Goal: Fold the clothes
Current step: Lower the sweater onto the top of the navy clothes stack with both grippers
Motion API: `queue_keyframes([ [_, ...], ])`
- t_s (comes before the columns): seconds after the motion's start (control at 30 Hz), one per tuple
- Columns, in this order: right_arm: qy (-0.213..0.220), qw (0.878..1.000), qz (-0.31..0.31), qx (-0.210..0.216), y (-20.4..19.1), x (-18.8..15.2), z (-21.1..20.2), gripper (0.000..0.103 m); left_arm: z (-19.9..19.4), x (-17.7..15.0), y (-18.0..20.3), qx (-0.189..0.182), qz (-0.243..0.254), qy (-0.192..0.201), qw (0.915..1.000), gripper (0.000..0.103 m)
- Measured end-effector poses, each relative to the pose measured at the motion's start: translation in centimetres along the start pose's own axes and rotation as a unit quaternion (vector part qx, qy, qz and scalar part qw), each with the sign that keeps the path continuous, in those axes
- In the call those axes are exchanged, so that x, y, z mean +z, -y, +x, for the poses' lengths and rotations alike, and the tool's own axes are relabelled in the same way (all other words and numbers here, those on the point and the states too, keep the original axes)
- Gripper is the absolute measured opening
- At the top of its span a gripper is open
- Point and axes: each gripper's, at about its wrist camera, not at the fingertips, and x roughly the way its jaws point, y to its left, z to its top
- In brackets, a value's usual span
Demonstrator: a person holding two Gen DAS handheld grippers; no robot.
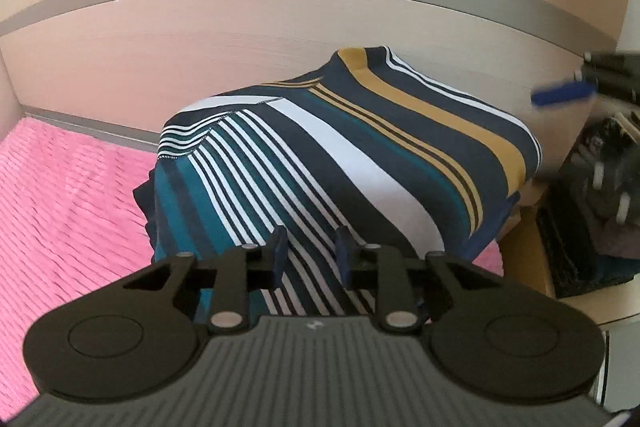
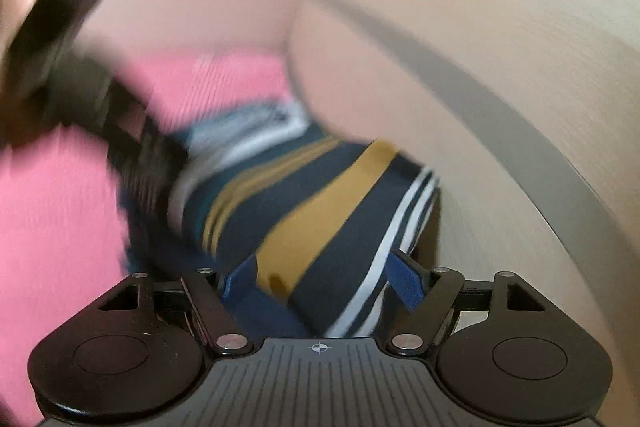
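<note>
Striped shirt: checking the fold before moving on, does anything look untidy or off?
Mostly neat. The striped shirt lies folded on the pink bedspread, but dark fabric bunches out along its left edge, untucked.

A striped knit-cloth garment point(image 1: 340, 163), soft and matt, lay on a pink ribbed bedspread point(image 1: 68, 195) of plush fabric. Behind it stood a pale wood-grain headboard point(image 1: 200, 39), smooth and satin, crossed by a matt grey band. The left gripper point(image 1: 310, 253) was matt black plastic with bright metal pivot pins and blue pads.
</note>
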Motion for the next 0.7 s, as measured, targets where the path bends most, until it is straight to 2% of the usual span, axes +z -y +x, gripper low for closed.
queue_keyframes([
  [0.07,0.012,0.997,0.071,0.023,1.3,0.4,0.6,0.073,-0.2,-0.1,0.5,0.003,0.007,0.001,1.0,0.019],
  [0.1,0.007,0.994,0.103,0.038,1.9,0.2,1.4,0.068,-0.1,0.0,0.6,0.006,0.012,0.001,0.9999,0.018],
  [0.13,-0.008,0.99,0.132,0.05,2.4,-0.4,2.4,0.057,0.2,0.0,0.6,0.007,0.012,-0.001,0.9999,0.018],
  [0.2,-0.041,0.983,0.167,0.061,3.1,-2.4,4.4,0.057,1.0,-0.1,0.5,0.003,0.006,-0.007,1.0,0.018],
  [0.27,-0.055,0.981,0.176,0.066,3.5,-3.9,5.3,0.057,1.4,-0.2,0.2,-0.008,0.011,-0.013,0.9998,0.018],
  [0.4,-0.061,0.982,0.168,0.067,3.3,-3.9,5.3,0.057,1.2,0.0,0.0,-0.002,0.023,-0.016,0.9996,0.019],
  [0.6,-0.055,0.981,0.172,0.067,3.7,-2.5,4.8,0.058,-0.9,0.5,-1.1,0.01,-0.019,-0.006,0.9997,0.025],
  [0.7,-0.046,0.981,0.176,0.07,3.9,-2.1,4.2,0.067,-1.6,0.5,-1.4,0.014,-0.044,-0.003,0.9989,0.025],
])
